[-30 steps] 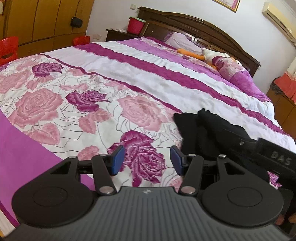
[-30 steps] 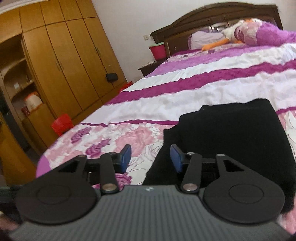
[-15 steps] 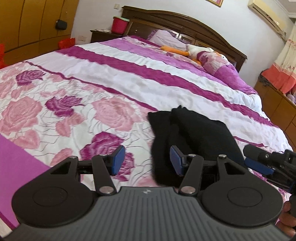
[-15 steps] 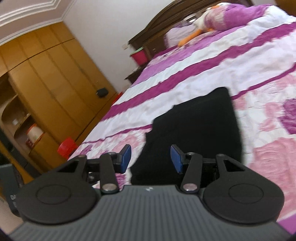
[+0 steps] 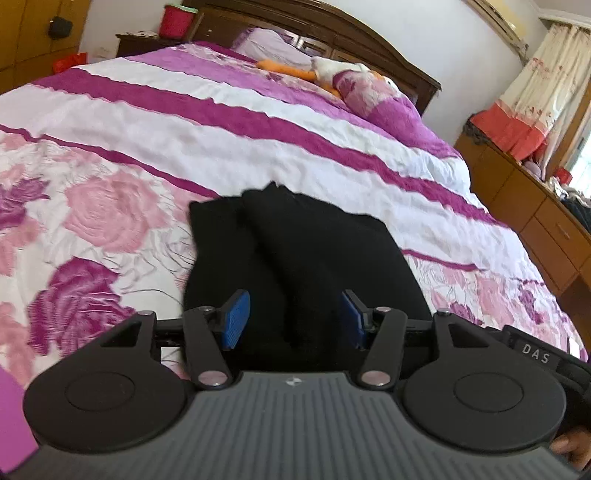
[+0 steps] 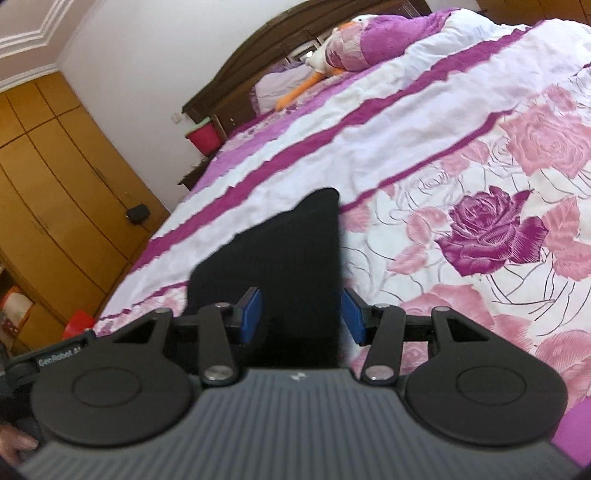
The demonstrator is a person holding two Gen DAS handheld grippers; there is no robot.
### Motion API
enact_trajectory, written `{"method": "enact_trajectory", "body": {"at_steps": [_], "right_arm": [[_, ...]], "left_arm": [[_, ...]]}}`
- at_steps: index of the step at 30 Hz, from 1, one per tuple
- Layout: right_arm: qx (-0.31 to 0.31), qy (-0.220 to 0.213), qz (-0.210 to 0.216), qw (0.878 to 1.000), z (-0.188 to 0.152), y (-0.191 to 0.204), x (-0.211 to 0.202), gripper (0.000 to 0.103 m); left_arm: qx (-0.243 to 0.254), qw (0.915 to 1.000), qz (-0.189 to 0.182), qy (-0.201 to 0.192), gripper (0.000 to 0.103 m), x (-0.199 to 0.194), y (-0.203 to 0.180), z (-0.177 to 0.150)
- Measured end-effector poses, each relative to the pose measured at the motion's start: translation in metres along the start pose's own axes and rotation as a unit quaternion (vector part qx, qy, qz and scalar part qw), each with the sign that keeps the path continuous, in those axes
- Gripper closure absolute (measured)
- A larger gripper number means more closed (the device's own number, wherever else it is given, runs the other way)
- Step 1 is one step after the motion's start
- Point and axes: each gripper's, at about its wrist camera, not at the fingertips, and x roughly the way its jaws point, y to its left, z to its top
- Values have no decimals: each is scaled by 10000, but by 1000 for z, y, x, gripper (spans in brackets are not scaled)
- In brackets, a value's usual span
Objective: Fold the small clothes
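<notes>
We see a black knitted garment, loosely folded with a raised ridge along its length, lying on the bed's quilted cover printed with pink and purple roses and magenta stripes. All places below are told from this garment.

Our left gripper hangs just over the garment's near edge, its blue-padded fingers standing apart with the dark cloth showing in the gap between them; the pads do not press on it. Whether the tips touch the fabric we cannot tell.

Our right gripper sits at the garment from another side, its fingers also apart. The cloth lies between and beneath them, and the right-hand pad stands near the garment's straight edge, with no clamp on it.

Beyond the garment, at the head of the bed, an orange and white plush toy rests against a rolled pink and purple blanket, before a dark wooden headboard. To the far left of that stands a red bin with a green rim. A yellow-brown wooden wardrobe fills the left of the right wrist view.
</notes>
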Motion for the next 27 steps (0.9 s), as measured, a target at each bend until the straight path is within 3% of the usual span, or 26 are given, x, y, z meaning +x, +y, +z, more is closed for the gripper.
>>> {"method": "enact_trajectory", "body": {"at_steps": [5,8,9,10,12,16,20,23,26,27], "right_arm": [[61,191,-5,9998,-5,-11,18,51],[40,276,55,9996,-8,-12,27,41],[14,292,75,9995,-9,-11,29,41],[-16,314,114,9994,-10,-10,31,41],[-69,354,221,9991,-12,-6,33,41],[-136,446,428,9980,-12,5,37,41],[-561,450,427,9965,-15,20,41,37],[-505,590,419,9961,-19,16,48,38],[-388,607,504,9961,-20,11,49,37],[-390,601,517,9961,-19,10,49,37]], "left_arm": [[128,9996,-75,226,43,26,-1,-9],[262,9995,-7,193,44,35,-2,-14],[348,9993,69,107,59,36,-4,-16],[450,9990,66,51,84,35,-7,-17],[549,9984,94,-114,93,30,-12,-18],[740,9961,366,-320,94,18,-12,-15],[524,9974,474,-147,94,27,5,-14],[450,9979,466,-85,93,33,11,-16],[433,9980,440,-147,87,32,11,-15],[431,9979,455,-167,80,32,11,-14]]}}
